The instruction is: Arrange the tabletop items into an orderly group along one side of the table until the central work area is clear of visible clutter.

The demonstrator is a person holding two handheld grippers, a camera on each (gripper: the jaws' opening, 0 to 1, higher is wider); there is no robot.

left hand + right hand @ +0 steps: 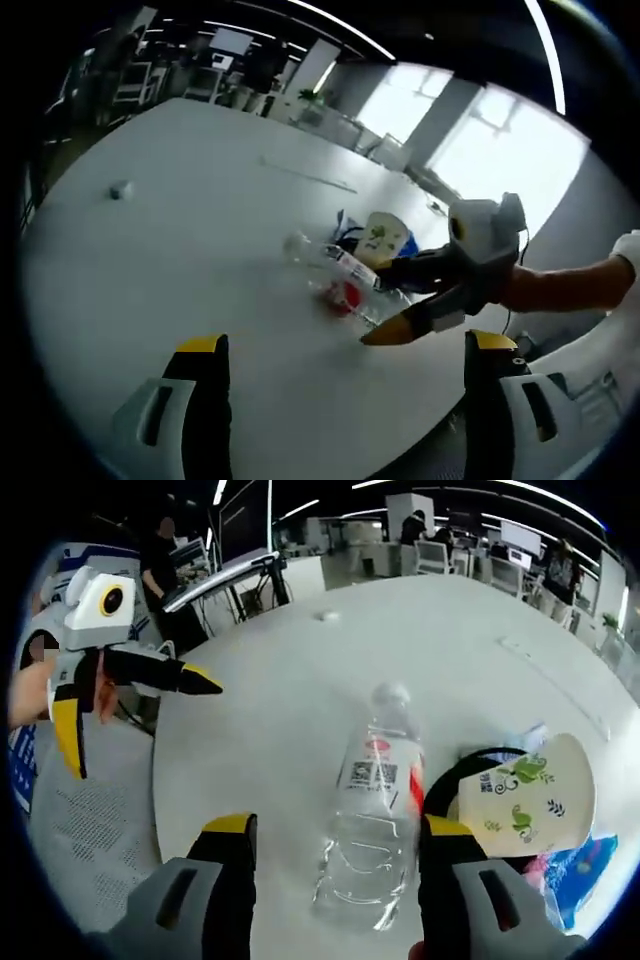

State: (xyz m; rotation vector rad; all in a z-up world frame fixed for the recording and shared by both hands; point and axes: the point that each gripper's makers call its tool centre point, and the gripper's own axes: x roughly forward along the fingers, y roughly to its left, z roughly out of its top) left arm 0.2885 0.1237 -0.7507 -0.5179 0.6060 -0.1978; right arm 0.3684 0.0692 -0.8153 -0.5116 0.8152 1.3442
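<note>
Right gripper view: the right hand-held gripper (330,850) straddles a clear bottle (372,810) lying on the white bench (280,700), apparently not gripping; left hand-held gripper (345,365) spread.

Clear bottle (372,815) lying beside tilted paper cup (530,798).

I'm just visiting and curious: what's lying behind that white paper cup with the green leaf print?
In the right gripper view, a blue packet with a pink patch pokes out from behind the paper cup, near a black cable. The cup covers the rest of it, so I cannot tell what it is.
</note>
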